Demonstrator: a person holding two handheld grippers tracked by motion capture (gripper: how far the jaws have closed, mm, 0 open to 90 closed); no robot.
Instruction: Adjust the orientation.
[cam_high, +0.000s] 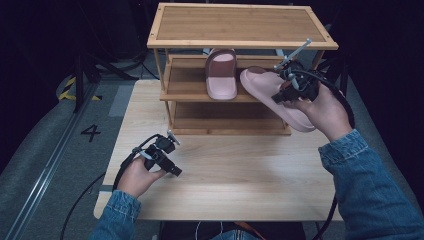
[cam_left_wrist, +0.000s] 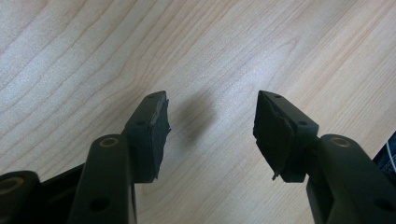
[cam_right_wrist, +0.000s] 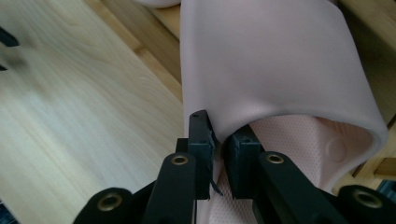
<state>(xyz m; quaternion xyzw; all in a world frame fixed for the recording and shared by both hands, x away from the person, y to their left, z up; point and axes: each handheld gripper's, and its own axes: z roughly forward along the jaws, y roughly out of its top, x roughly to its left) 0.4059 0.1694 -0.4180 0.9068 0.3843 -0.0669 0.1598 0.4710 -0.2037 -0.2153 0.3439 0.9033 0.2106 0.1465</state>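
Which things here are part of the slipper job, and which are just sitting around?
Part of the job:
- held pink slipper, pinched at its strap by the right gripper
- other pink slipper, on the middle shelf
- wooden shoe rack

Just sitting around:
- left gripper, open over the table

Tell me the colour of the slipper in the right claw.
Pale pink slipper; clearest in the high view.
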